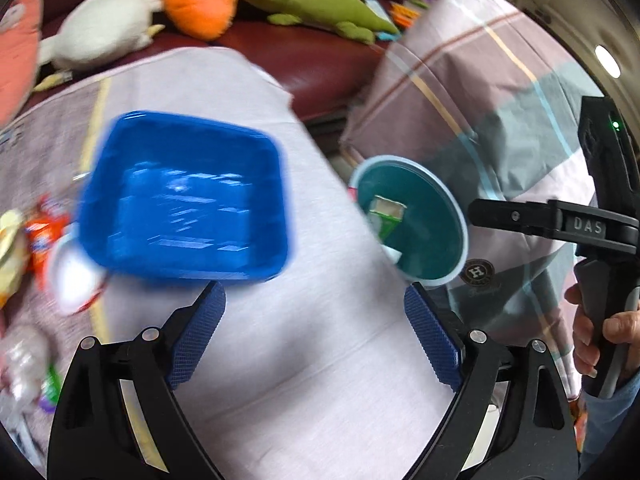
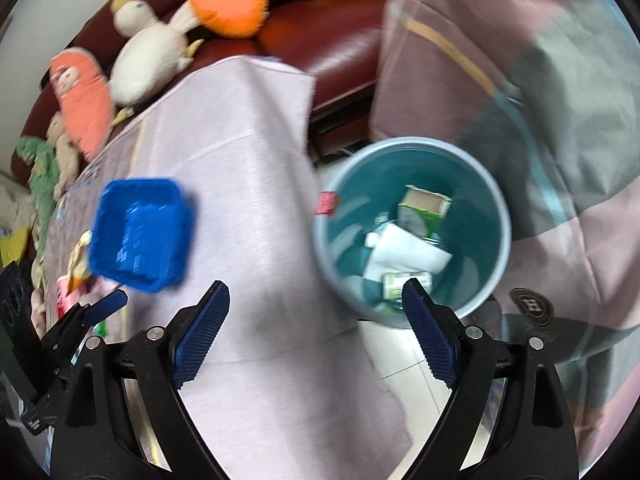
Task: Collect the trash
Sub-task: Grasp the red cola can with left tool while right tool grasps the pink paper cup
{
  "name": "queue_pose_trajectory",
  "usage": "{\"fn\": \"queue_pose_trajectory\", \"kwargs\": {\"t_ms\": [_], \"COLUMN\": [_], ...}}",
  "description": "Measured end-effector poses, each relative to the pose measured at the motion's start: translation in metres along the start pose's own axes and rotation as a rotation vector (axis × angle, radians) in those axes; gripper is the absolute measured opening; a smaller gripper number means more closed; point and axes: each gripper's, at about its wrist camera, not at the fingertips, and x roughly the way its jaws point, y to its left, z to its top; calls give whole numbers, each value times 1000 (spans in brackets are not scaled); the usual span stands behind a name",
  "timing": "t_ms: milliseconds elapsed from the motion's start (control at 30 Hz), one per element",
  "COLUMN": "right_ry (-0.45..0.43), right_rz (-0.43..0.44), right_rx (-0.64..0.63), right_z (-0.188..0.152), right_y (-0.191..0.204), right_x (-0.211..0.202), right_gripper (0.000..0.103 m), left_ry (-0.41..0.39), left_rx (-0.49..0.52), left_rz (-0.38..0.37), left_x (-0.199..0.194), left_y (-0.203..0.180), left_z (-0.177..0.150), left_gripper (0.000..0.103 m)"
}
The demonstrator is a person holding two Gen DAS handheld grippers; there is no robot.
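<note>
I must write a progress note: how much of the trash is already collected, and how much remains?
Done: the bin already holds a carton and white paper. In hand: nothing; both the left tongs and right tongs are open and empty. Left: wrappers and a clear bottle lie on the table beside the blue basket.

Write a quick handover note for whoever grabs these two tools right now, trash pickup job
Left tool: open, empty, over the cloth-covered table, near the blue tub.
Right tool: open, empty, at the table's edge, close to the bin.
Done: the bin on the floor already holds a green carton, white paper and a small box.
Left: wrappers and a clear bottle lie on the table's left side, beyond the tub. The tub looks empty, though the view is blurred.
Next, probably: the left tool takes the wrappers, since it is nearer.
</note>
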Motion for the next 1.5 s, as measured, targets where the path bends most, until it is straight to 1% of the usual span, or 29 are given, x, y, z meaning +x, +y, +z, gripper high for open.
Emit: {"fn": "queue_pose_trajectory", "kwargs": {"t_ms": [267,367,467,600,700,800,867,933,1067,1133,1200,1233,1267,1300,1333,1367,1400,1500], "right_ry": [21,39,57,88,115,150,193,224,283,299,315,325,338,345,353,362,367,376], "right_rz": [33,40,47,67,100,131,164,188,231,238,247,251,257,260,262,265,267,271], "right_rx": [-128,-187,-233,-315,-368,-409,-436,-446,-437,-430,-423,-420,-414,-413,-412,-410,-411,-422], "right_z": [-22,-33,-41,-53,-60,-67,-71,-74,-74,-74,-74,-73,-73,-73,-73,-73,-72,-72], "right_y": [93,136,170,226,269,307,337,356,386,392,400,402,405,406,408,411,412,420], "right_x": [-4,0,4,12,22,36,51,62,86,93,100,103,107,109,111,114,116,123], "right_gripper": [84,84,84,84,84,84,84,84,84,84,76,72,66,63,59,58,58,57], "left_ry": [-73,-105,-136,-163,-171,-159,-150,-129,-98,-90,-84,-81,-77,-66,-63,-69,-77,-86], "left_rx": [-94,-140,-196,-263,-311,-372,-403,-429,-468,-486,-486,-481,-471,-461,-465,-463,-446,-460], "left_rz": [67,93,119,182,234,273,272,273,255,232,205,191,178,148,124,131,162,149], "left_x": [-62,-87,-113,-144,-160,-166,-163,-158,-147,-141,-136,-133,-131,-127,-127,-128,-132,-139], "left_y": [70,102,139,189,226,264,280,295,320,330,335,337,338,339,341,342,342,350], "left_z": [-36,-50,-64,-82,-93,-104,-109,-113,-120,-121,-119,-119,-118,-118,-118,-119,-120,-128], "left_gripper": [92,92,92,92,92,92,92,92,92,91,91,88,70,59,53,52,52,52]}}
